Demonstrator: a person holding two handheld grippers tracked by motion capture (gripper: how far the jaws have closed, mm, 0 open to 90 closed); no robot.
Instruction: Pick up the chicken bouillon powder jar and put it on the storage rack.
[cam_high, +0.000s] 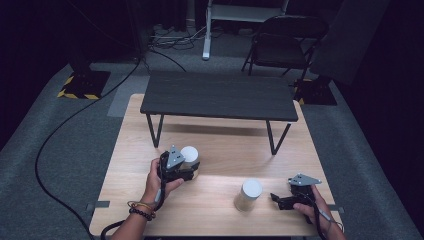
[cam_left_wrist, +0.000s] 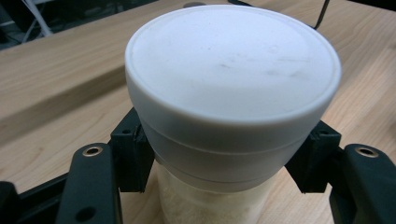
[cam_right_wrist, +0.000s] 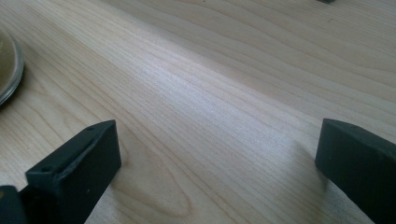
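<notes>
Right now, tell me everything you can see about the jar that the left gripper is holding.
The jar is a round container with a smooth, matte white lid, faintly scuffed on top, over a translucent body that holds something pale and grainy. It stands upright on the light wooden table, left of a second, similar jar. The left gripper is shut on it: its black fingers press on opposite sides just under the lid.

In the left gripper view the jar's (cam_left_wrist: 219, 205) body runs off the bottom edge, most of it hidden beneath its white lid (cam_left_wrist: 233, 79). In the right gripper view a round rim (cam_right_wrist: 8, 70) is cut by the left edge, too little to identify. In the high view both forearms leave the near edge.
</notes>
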